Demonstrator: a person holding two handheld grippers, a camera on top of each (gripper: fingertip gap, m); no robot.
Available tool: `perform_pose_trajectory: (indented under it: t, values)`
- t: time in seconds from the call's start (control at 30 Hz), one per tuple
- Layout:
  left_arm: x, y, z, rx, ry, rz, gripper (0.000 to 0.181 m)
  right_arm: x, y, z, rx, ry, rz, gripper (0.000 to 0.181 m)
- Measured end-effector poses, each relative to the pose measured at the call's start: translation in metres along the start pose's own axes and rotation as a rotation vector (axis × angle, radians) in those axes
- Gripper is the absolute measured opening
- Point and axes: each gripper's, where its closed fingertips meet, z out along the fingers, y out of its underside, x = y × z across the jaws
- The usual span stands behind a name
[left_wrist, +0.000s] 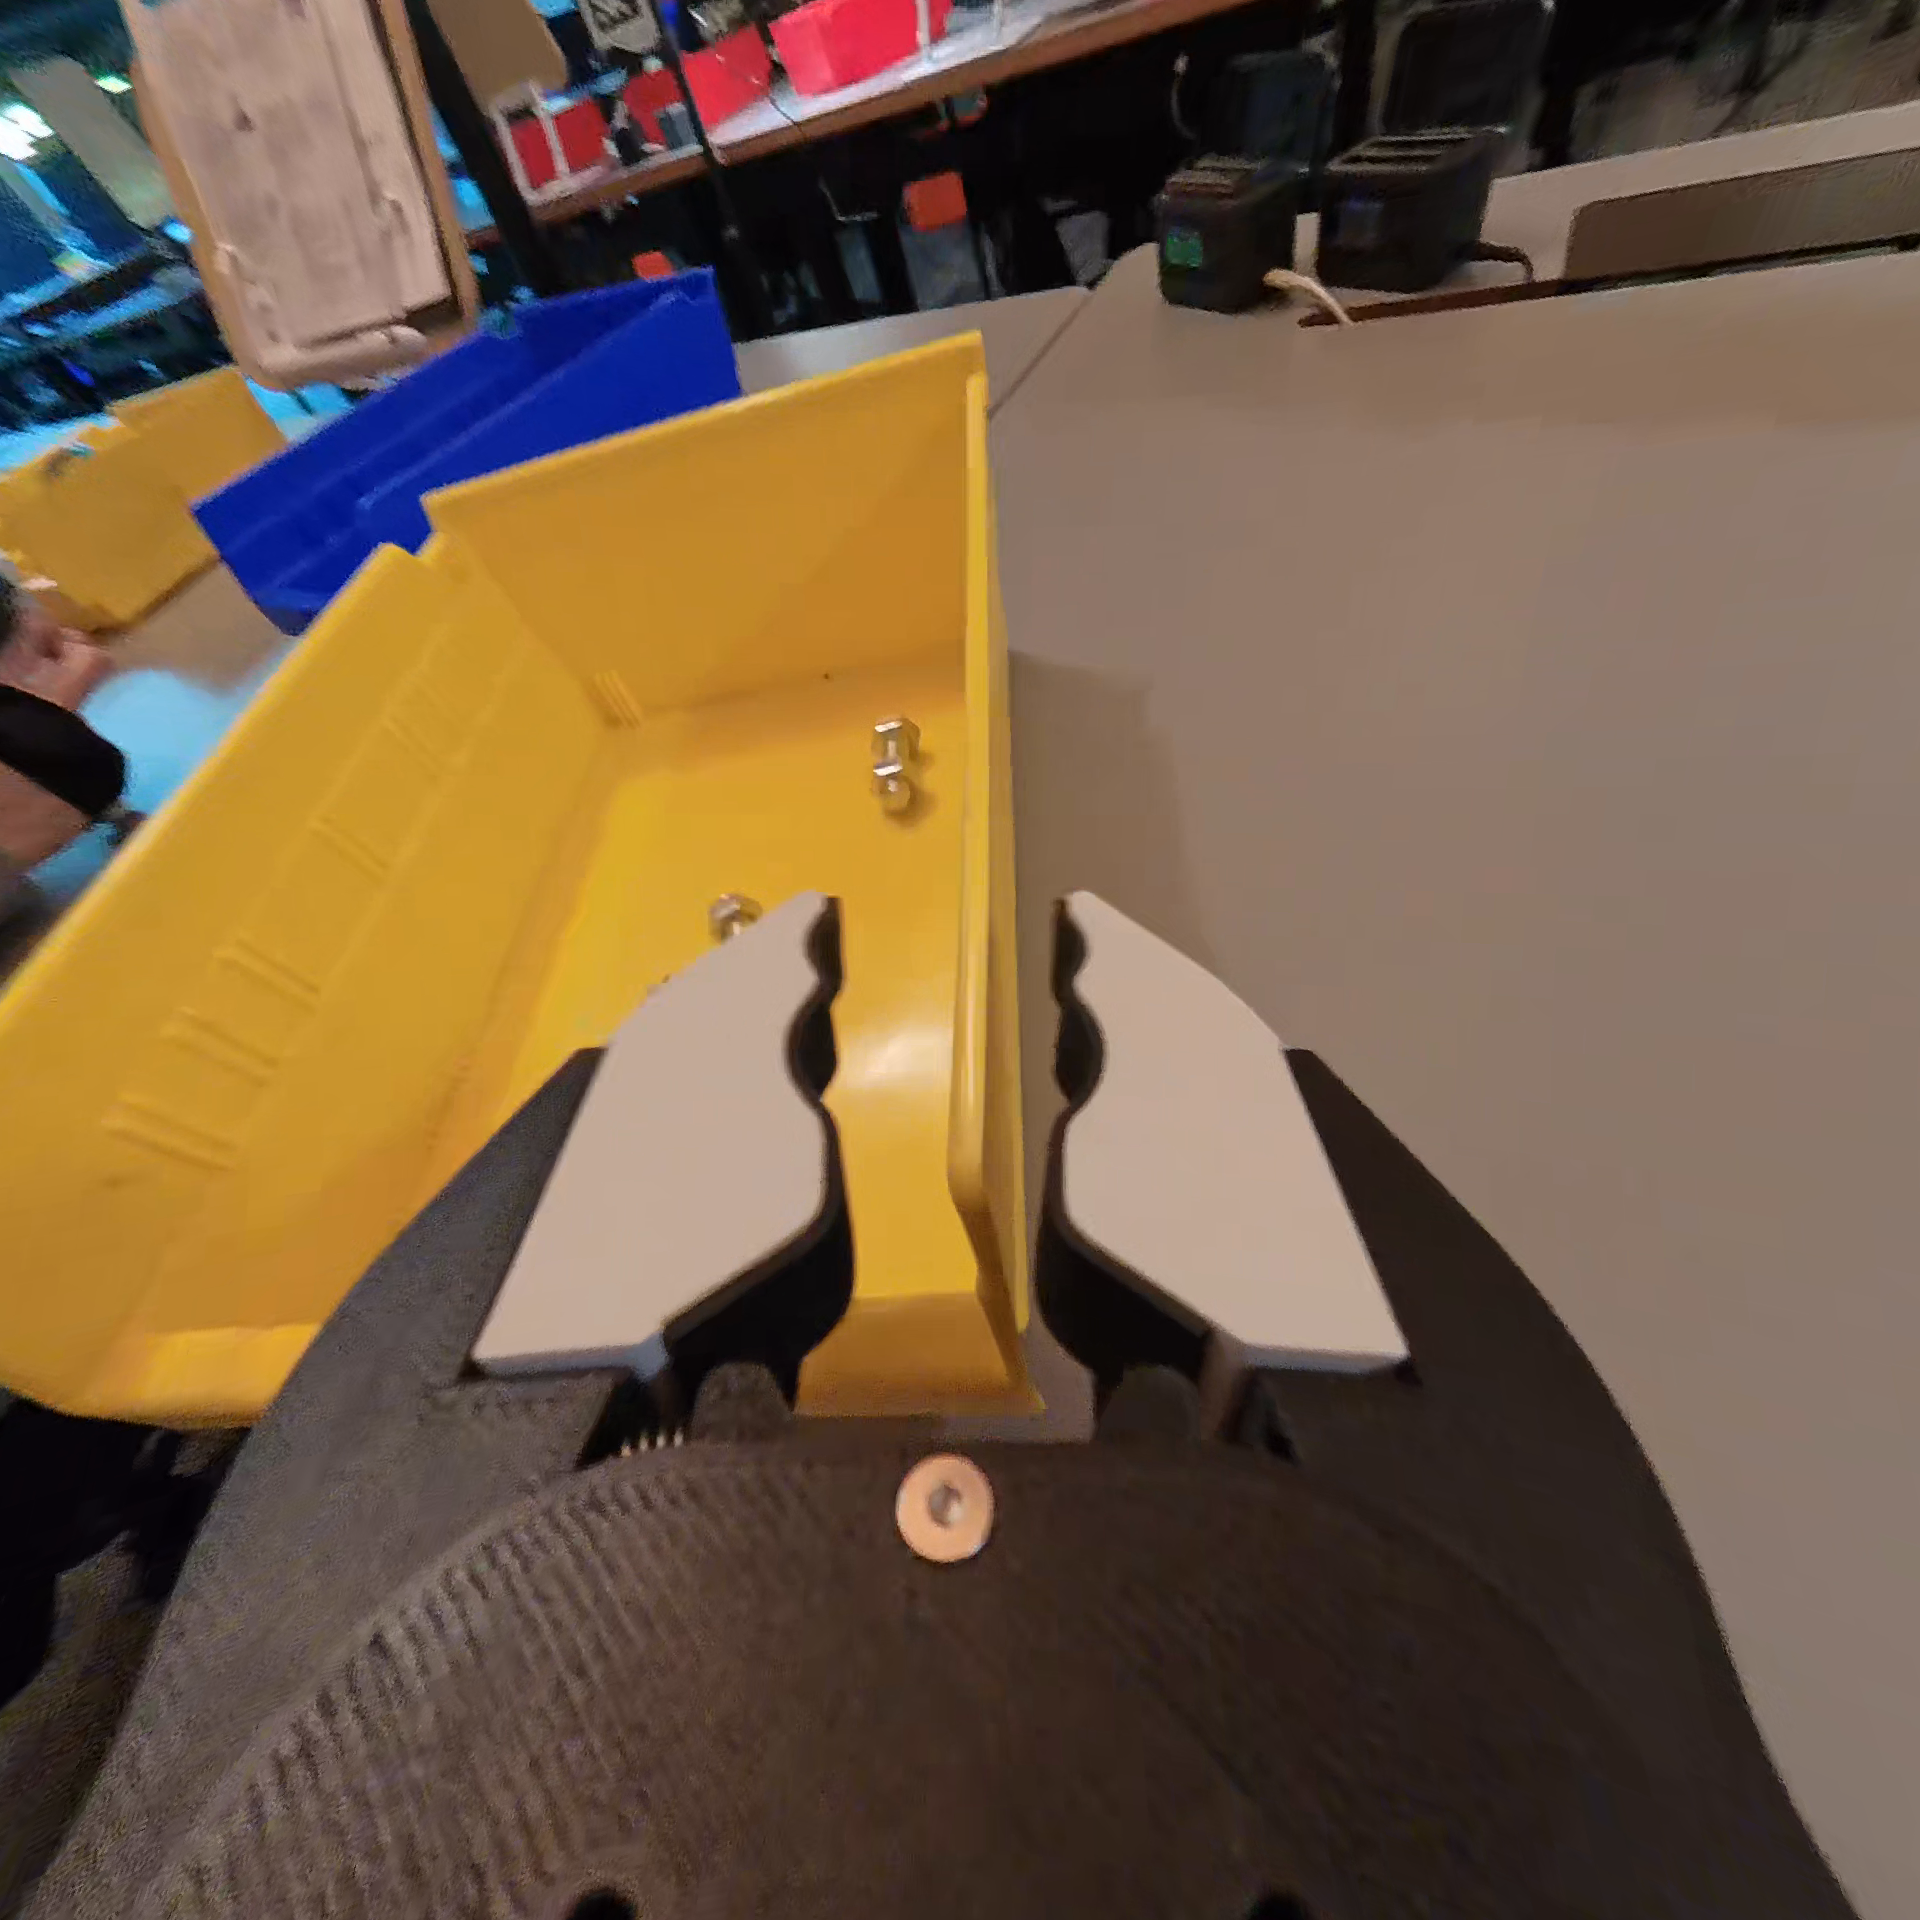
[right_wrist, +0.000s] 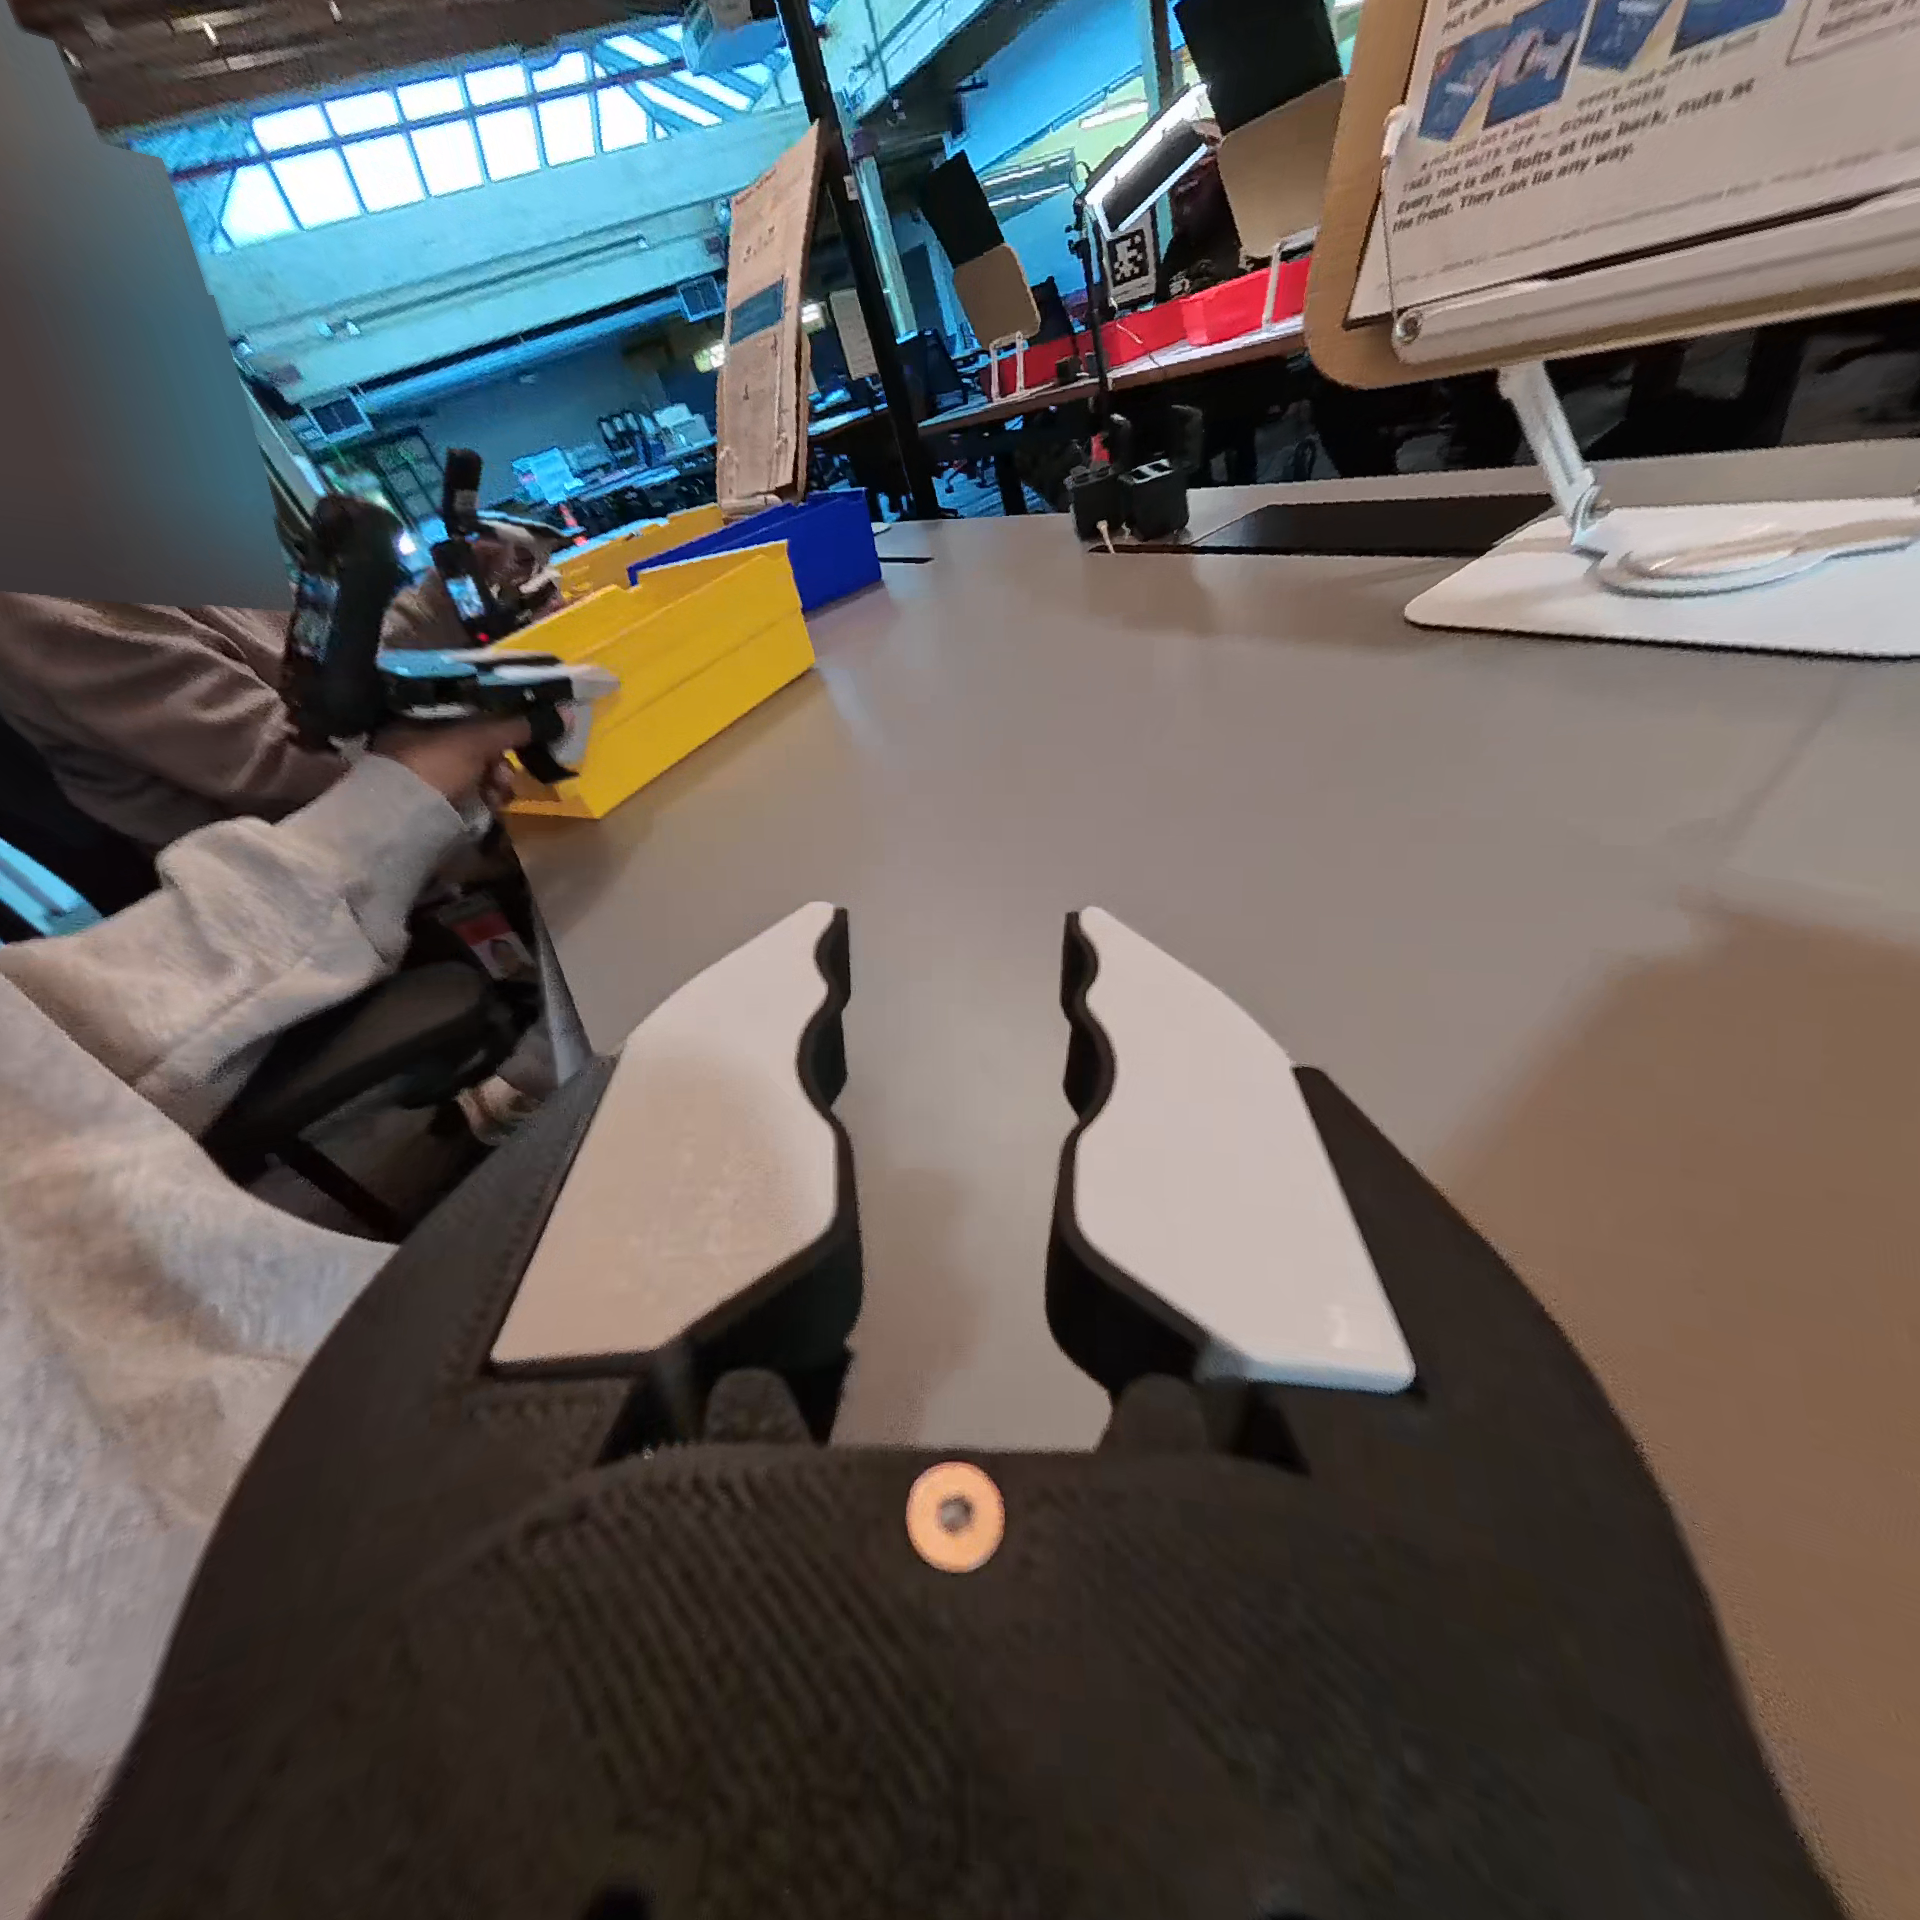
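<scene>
A yellow bin (left_wrist: 727, 582) stands on the grey table (left_wrist: 1455, 727). In it lie a small silver bolt (left_wrist: 896, 740) near the right wall and another bolt (left_wrist: 730, 914), partly hidden behind my left finger. My left gripper (left_wrist: 945, 909) is open and empty, over the bin's near right wall, which shows between the jaws. In the right wrist view the left gripper (right_wrist: 561, 691) hovers at the near end of the yellow bin (right_wrist: 686, 665). My right gripper (right_wrist: 951, 920) is open and empty, low over the bare table (right_wrist: 1247, 779).
A blue bin (left_wrist: 499, 416) stands behind the yellow one, and another yellow bin (left_wrist: 114, 499) sits farther left. Black charger blocks (left_wrist: 1236, 244) stand at the table's back. A stand holding a printed sheet (right_wrist: 1662, 156) rests on a white base (right_wrist: 1662, 582) at the right. A grey sleeve (right_wrist: 260, 914) is at the left. Across from one pair of fingers to the other is roughly 55 cm.
</scene>
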Motion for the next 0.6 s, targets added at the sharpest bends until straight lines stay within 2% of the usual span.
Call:
perform_pose_trajectory:
  t: [0.1,0.13,0.4,0.6]
  values:
    - [0.004,0.006,-0.002,0.017,0.061,-0.023,0.006,0.002,-0.001,0.004,0.004,-0.017,0.042,0.040]
    - [0.005,0.007,-0.003,0.016,0.074,-0.029,0.004,0.002,-0.001,0.006,0.000,-0.020,0.042,0.039]
    - [0.023,0.005,-0.014,0.057,0.207,0.009,0.003,-0.007,0.008,0.019,-0.050,-0.066,0.034,0.039]
    - [0.043,0.001,-0.020,0.064,0.327,-0.036,0.003,-0.008,0.009,0.017,-0.056,-0.069,0.042,0.038]
